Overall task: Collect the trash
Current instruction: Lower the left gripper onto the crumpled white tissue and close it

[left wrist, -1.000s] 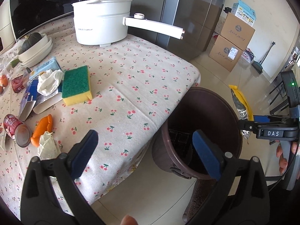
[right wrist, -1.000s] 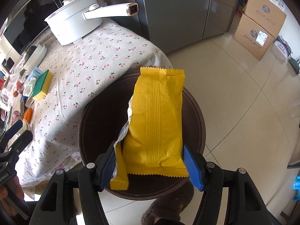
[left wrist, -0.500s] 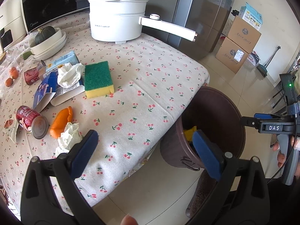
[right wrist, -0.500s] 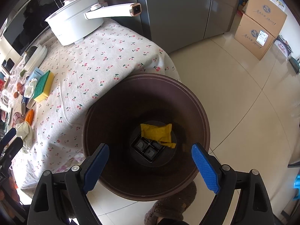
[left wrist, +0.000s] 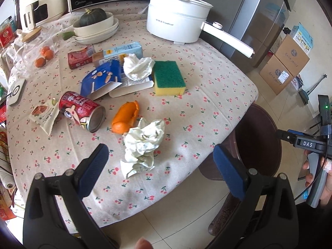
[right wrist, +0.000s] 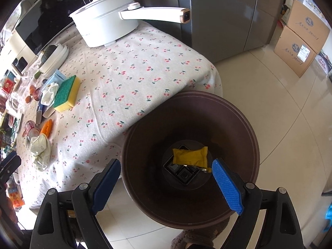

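The brown bin [right wrist: 191, 211] stands on the floor at the table's corner, with a yellow snack packet [right wrist: 189, 157] lying on black trays at its bottom. My right gripper [right wrist: 164, 176] hangs open and empty over the bin's near rim. My left gripper [left wrist: 160, 170] is open and empty above the table's front edge, just short of a crumpled tissue [left wrist: 145, 143]. Beyond the tissue lie an orange peel [left wrist: 125, 117], a red can [left wrist: 82, 111] on its side, a small wrapper [left wrist: 44, 114], a blue packet [left wrist: 101, 79] and a second tissue [left wrist: 138, 66].
A green-and-yellow sponge [left wrist: 169, 77], a white pot [left wrist: 177, 25] with a long handle, stacked dishes with a squash [left wrist: 94, 26] and small oranges [left wrist: 44, 56] share the cherry-print tablecloth [left wrist: 207, 87]. Cardboard boxes [right wrist: 300, 39] stand on the tiled floor by the fridge [right wrist: 217, 10].
The yellow packet left my right gripper and dropped into the bin; that gripper opened wider. My left gripper swung from the bin side over the table, toward the tissue.
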